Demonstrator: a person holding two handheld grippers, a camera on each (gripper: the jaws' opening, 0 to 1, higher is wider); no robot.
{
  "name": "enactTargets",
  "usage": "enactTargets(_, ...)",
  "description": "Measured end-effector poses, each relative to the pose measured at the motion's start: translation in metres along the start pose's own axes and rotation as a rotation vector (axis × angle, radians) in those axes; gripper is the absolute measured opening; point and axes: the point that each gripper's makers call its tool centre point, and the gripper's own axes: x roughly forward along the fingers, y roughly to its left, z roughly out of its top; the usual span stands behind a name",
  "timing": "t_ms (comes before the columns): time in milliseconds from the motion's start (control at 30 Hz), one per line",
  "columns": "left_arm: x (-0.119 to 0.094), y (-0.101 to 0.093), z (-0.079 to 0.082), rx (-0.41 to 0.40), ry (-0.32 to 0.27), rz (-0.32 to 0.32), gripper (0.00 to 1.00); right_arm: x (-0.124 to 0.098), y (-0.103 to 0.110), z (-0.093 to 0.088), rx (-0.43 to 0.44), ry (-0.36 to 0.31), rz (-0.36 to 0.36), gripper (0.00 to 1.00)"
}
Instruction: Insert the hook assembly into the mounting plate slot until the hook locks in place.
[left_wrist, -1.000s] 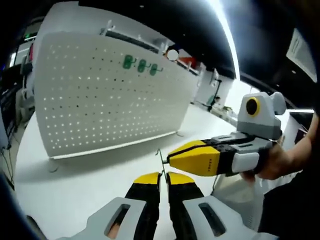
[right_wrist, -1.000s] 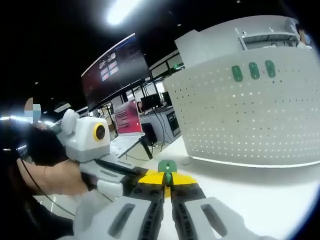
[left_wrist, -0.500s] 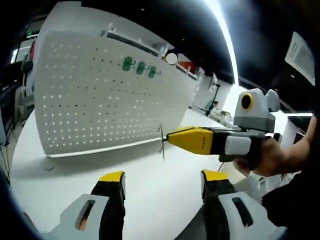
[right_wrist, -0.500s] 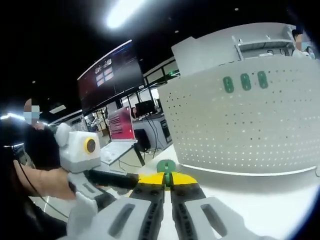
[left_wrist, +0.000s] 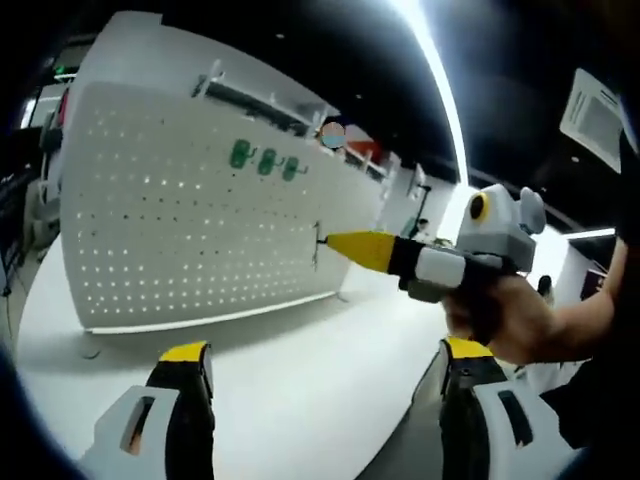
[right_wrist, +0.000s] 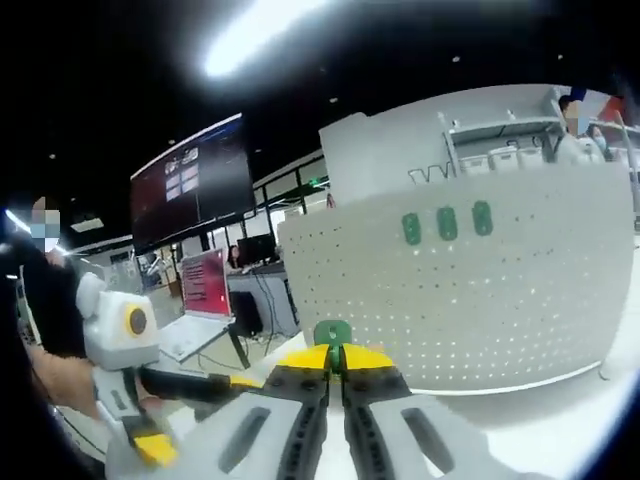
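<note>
A white pegboard mounting plate (left_wrist: 150, 220) stands upright on the white table, and it is also in the right gripper view as the pegboard (right_wrist: 470, 300). Three green hooks (left_wrist: 264, 160) sit in its upper rows, seen again as the green hooks (right_wrist: 446, 223). My right gripper (right_wrist: 335, 356) is shut on the green base of a hook assembly (right_wrist: 331, 333). In the left gripper view the right gripper (left_wrist: 333, 243) holds the hook's thin wire (left_wrist: 318, 244) in the air before the board, apart from it. My left gripper (left_wrist: 325, 375) stands wide open below, with nothing in it.
The white table (left_wrist: 300, 370) runs in front of the board. Behind the board stands a white shelf unit (right_wrist: 400, 150). A big dark screen (right_wrist: 195, 190), a laptop (right_wrist: 200, 310) and a person (right_wrist: 40, 290) are off to the left in the right gripper view.
My left gripper went from shut to wide open and dropped back. The right gripper has risen and moved toward the pegboard with the hook assembly in it.
</note>
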Motion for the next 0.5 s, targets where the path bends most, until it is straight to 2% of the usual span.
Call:
enactTargets(267, -0.001, 0.001, -0.001, 0.008, -0.008, -0.001, 1.0, 0.007, -0.038, 0.018, 0.019, -0.054, -0.085, 0.0)
enactTargets(500, -0.004, 0.003, -0.003, -0.007, -0.015, -0.006, 1.0, 0.013, -0.064, 0.027, -0.014, -0.071, -0.139, 0.0)
